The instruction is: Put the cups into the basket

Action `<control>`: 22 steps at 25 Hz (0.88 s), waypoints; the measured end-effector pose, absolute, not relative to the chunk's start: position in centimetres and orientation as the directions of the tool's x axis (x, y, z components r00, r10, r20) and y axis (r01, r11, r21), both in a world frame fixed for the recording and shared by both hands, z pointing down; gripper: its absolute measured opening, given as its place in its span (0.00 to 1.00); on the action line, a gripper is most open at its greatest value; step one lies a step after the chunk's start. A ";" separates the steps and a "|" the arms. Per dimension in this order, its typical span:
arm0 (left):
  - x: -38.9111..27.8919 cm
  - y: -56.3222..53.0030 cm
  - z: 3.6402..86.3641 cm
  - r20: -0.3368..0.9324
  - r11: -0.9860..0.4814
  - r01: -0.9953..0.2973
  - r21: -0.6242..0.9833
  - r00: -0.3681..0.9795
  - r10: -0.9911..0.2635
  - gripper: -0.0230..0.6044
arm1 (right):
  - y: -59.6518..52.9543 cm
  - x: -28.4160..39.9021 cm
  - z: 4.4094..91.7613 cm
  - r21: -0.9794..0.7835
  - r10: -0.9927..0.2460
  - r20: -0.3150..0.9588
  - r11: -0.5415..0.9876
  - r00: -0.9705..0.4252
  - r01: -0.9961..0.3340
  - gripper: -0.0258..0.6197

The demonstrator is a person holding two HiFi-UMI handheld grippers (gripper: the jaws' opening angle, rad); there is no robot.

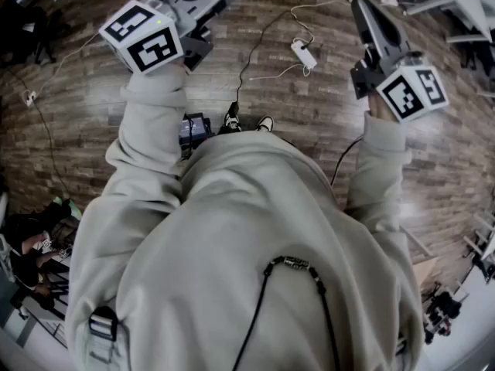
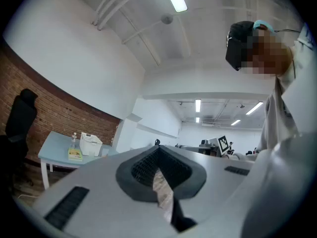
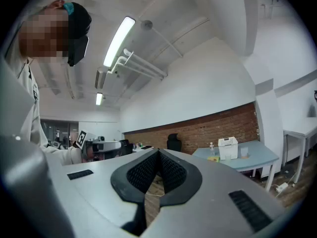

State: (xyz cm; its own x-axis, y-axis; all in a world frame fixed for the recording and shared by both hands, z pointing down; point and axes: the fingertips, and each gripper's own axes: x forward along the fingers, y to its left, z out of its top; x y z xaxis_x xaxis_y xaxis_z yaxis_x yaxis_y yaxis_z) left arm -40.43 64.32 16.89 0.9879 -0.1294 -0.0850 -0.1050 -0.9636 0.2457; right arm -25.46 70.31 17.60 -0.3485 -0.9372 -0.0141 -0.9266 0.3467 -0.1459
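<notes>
Jaws on the left gripper point(image 2: 157, 151) are closed, pads meeting at the tip, with nothing between them. The right gripper point(image 3: 158, 153) is in the same condition: fully closed and empty. Both point level, held out over the floor point(image 1: 93, 107), well apart from the table point(image 3: 260, 158).

The basket point(image 3: 228, 148) stands on the table. One clear cup point(image 3: 244, 151) stands on the table just beside the basket. Other cups, if any, are too small to make out. A bottle point(image 3: 212, 148) also stands on the table, on the basket's other side.

Assessment: the task is not yet under way, and nothing has been picked up.

Risks:
- Cables point(image 1: 259, 41) and an adapter point(image 1: 303, 52) lie on the floor away from the table and could snag a foot on the approach.
- The cup looks light and thin. Closed jaws arriving at the table could knock it over.
- An off-centre grip could tip it against the basket.
</notes>
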 end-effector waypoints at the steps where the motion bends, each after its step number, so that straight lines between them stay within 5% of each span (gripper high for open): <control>1: -40.2 64.4 16.9 -0.081 -0.966 -0.101 0.237 0.989 -0.123 0.03 | 70.3 -25.3 17.6 -0.146 -0.939 -0.011 0.343 -0.345 -0.928 0.06; 22: -35.5 64.8 15.5 -0.061 -0.977 -0.134 0.168 0.987 -0.146 0.03 | 72.5 -19.3 18.6 -0.178 -0.942 -0.067 0.335 -0.328 -0.925 0.06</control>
